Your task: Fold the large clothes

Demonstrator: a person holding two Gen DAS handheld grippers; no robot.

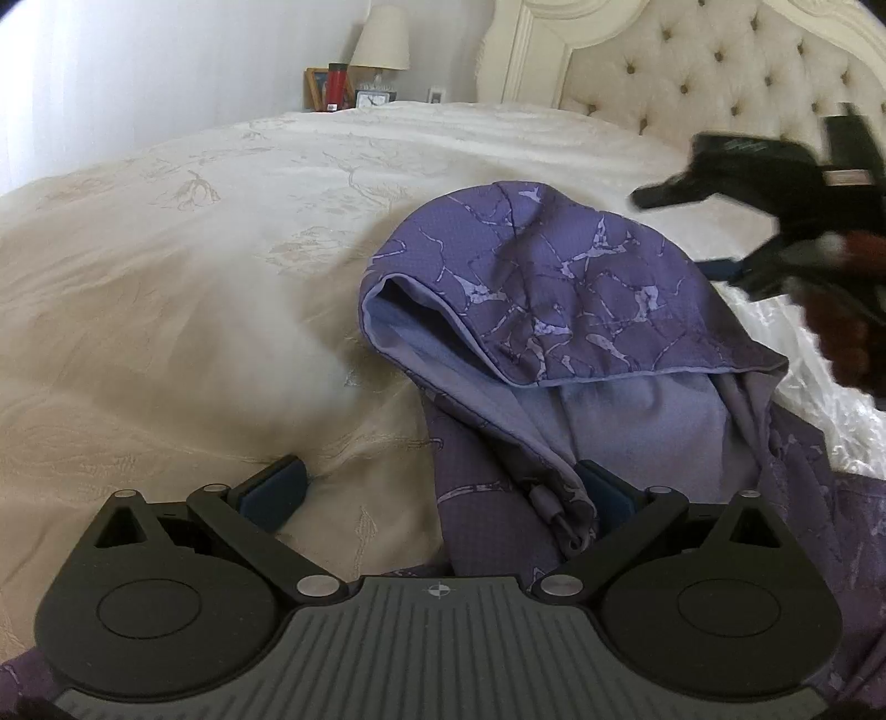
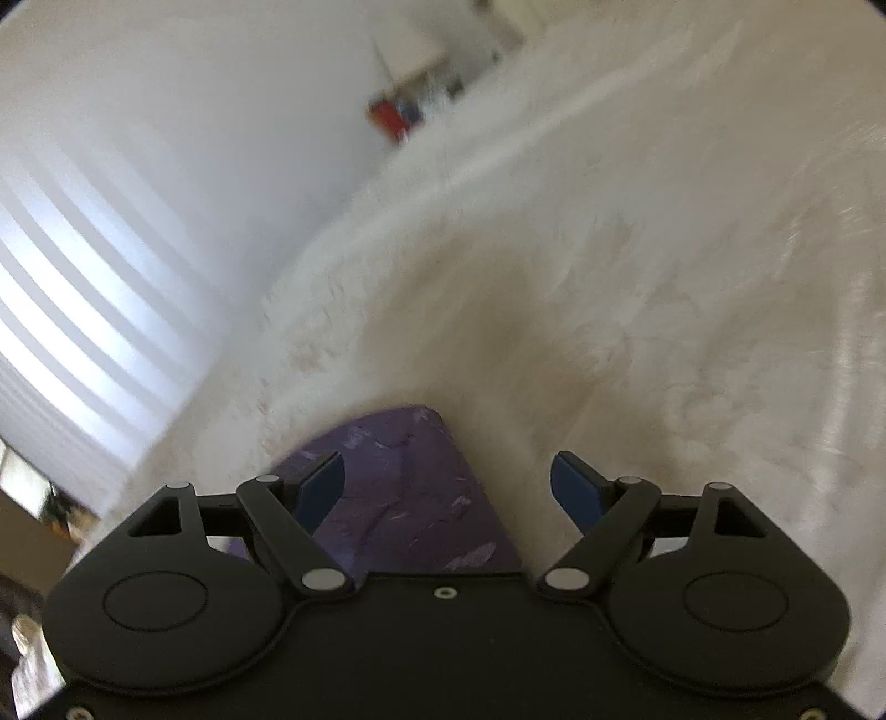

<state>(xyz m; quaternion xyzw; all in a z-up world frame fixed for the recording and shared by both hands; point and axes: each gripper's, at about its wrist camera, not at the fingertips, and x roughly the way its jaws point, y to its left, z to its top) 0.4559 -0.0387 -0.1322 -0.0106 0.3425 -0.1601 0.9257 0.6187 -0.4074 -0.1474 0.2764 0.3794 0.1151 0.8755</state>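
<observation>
The purple hoodie (image 1: 554,310) lies on the bed (image 1: 221,277), its collar between the left gripper's (image 1: 443,487) wide-open, empty jaws. The right gripper (image 2: 448,487) hangs above it, spread wide and holding nothing.

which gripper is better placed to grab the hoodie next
Left. The left gripper sits low with open jaws at the purple hoodie neckline; the right gripper is open and lifted clear.

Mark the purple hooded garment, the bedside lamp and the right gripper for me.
purple hooded garment (image 1: 554,277), left wrist view, on the patterned top of the hood.
bedside lamp (image 1: 382,41), left wrist view, on the cream shade.
right gripper (image 2: 448,487), right wrist view, midway between its open blue-padded fingertips.
</observation>
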